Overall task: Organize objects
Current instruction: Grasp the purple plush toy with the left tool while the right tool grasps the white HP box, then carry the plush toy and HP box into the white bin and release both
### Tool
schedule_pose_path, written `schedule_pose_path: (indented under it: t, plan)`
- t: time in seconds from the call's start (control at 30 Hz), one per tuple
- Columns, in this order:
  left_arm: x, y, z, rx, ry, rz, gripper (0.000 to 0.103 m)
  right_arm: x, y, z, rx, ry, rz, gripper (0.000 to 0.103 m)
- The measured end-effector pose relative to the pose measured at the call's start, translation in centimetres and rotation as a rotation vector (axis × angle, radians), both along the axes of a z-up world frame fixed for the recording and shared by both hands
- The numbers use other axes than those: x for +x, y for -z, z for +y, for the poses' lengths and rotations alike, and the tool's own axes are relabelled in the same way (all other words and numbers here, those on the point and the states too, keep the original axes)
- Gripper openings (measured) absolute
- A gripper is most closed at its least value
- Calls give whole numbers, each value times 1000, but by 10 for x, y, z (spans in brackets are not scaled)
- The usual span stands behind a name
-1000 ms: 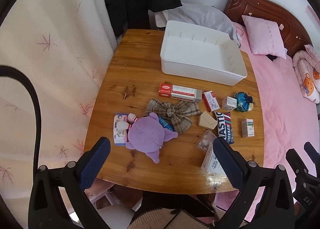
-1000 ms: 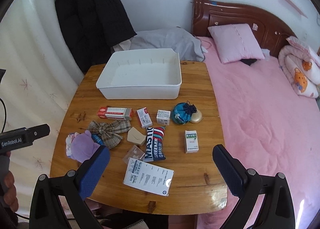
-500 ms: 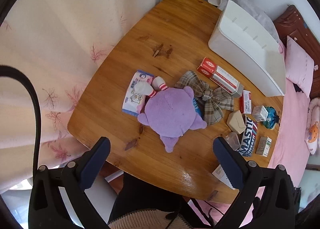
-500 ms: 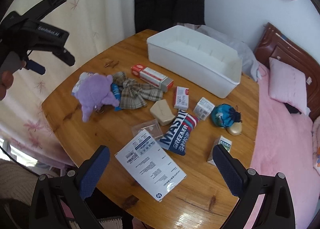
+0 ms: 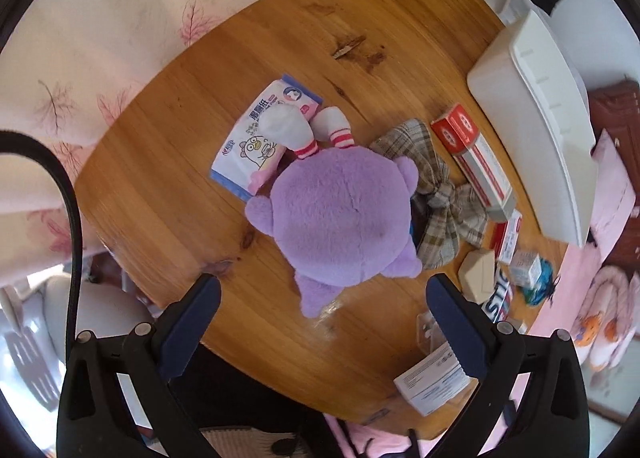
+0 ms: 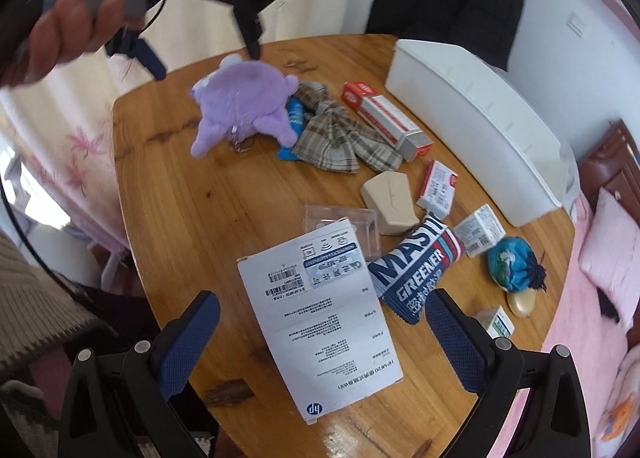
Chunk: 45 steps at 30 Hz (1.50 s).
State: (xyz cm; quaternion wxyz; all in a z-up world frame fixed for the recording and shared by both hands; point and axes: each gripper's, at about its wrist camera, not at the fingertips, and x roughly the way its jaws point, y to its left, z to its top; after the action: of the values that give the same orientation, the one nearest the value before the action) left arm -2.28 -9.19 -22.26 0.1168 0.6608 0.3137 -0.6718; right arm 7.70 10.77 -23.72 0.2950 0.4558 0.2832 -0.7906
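A purple plush toy (image 5: 340,218) lies on the round wooden table (image 5: 168,198), partly over a wet-wipe pack (image 5: 256,146) and next to a plaid bow (image 5: 436,194). My left gripper (image 5: 324,290) hangs open just above the plush, one finger on each side of its lower end. In the right wrist view the left gripper (image 6: 204,54) hovers over the plush (image 6: 244,102), held by a hand. My right gripper (image 6: 324,304) is open over a flat white printed box (image 6: 320,318), holding nothing. The empty white bin (image 6: 472,118) stands at the table's far side.
A red-and-white long box (image 6: 388,118), beige case (image 6: 390,202), clear plastic case (image 6: 340,222), blue-and-white pouch (image 6: 416,274), blue drawstring bag (image 6: 512,264) and small cartons (image 6: 438,190) are scattered between the bow and the bin. A pink bed (image 6: 592,338) borders the table; a curtain (image 5: 100,38) hangs opposite.
The left gripper has dropped closer over the purple plush, which now fills the view's middle. The right gripper has moved in and down toward the white printed box. Both stay open.
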Motion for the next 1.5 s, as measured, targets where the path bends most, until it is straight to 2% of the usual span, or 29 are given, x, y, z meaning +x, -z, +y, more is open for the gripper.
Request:
schedule_pose_path:
  t: [0.2,0.3,0.37,0.43,0.6,0.8,0.9,1.07,1.1,1.23,1.33,1.5]
  plan:
    - [-10,17,-3,39,-83,-26,102,-1,21,-3,49,-60,-26,103]
    - [-15,22,-2,30,-99,-35,102,2,28,-4,66,-80,-21,103]
    - [-21,25,1,12,-98,-44,102,3,34,-5,83,-80,-17,102]
    - [-26,29,3,11,-98,-50,102,2,39,-5,96,-73,-17,96]
    - [-36,41,10,2,-86,-88,102,1,48,-3,126,-52,-5,94]
    - [-39,54,13,26,-72,-133,102,-4,57,-4,145,-47,-28,94]
    - [-39,57,10,44,-66,-145,100,-9,58,-6,131,-37,-51,86]
    - [-43,54,6,30,-32,-164,92,-12,55,-7,99,-17,-66,84]
    - [-44,53,6,34,-24,-163,85,-13,54,-7,93,-13,-66,84]
    - [-48,45,3,26,22,-146,80,-15,38,-5,46,16,-54,84]
    - [-52,33,2,6,68,-122,78,-17,23,-4,9,52,-40,84]
    - [-60,-9,3,-50,172,-46,78,-26,-12,1,-60,121,6,84]
